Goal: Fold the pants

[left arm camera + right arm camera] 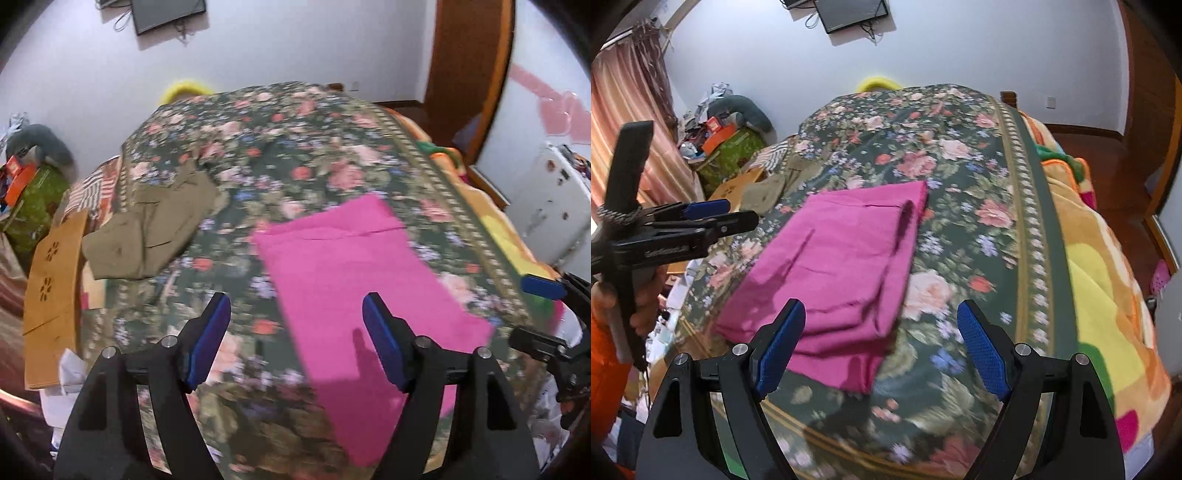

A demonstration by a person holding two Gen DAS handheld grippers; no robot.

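Pink pants (354, 280) lie folded in a flat rectangle on the floral bedspread (258, 155); in the right wrist view the pink pants (834, 273) show stacked layers at their near edge. My left gripper (295, 328) is open and empty above the pants' near left edge. My right gripper (881, 336) is open and empty above the pants' near right corner. The right gripper also shows at the right edge of the left wrist view (546, 295), and the left gripper at the left of the right wrist view (713, 218).
Folded khaki pants (155, 229) lie at the bed's far left, next to a brown cardboard piece (55, 291). A colourful blanket (1108, 295) hangs over the bed's right side. Cluttered boxes (727, 144) stand by the far left wall. A white appliance (550, 206) stands right.
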